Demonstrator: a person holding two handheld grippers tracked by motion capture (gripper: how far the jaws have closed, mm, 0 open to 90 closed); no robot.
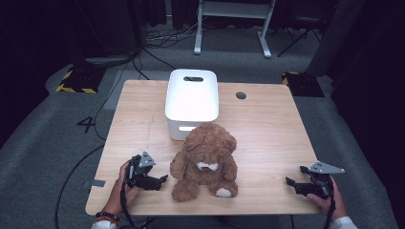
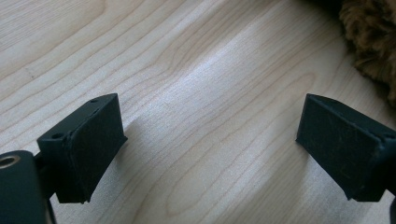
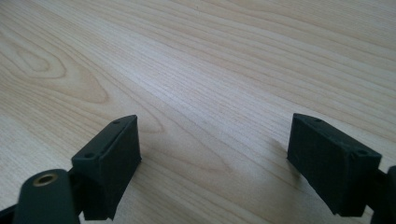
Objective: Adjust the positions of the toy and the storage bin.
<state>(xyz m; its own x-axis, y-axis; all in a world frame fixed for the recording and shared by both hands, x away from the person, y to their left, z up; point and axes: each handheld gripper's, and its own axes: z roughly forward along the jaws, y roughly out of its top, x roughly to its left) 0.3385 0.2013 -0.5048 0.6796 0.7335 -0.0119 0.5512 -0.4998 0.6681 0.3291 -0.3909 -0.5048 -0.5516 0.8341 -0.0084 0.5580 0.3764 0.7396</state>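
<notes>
A brown teddy bear sits upright near the front middle of the wooden table, facing the person. Behind it stands a white lidded box with a slot handle on top. My left gripper rests on the table just left of the bear, open, jaws pointing toward the bear's leg. In the left gripper view the bear's fur fills the top right corner and bare wood lies between the jaws. My right gripper sits open near the front right corner, well apart from the bear, over bare wood.
A round cable hole lies in the table's back right part. Cables trail on the grey floor behind the table, with a white desk frame farther back. Yellow-black striped blocks sit on the floor at either back corner.
</notes>
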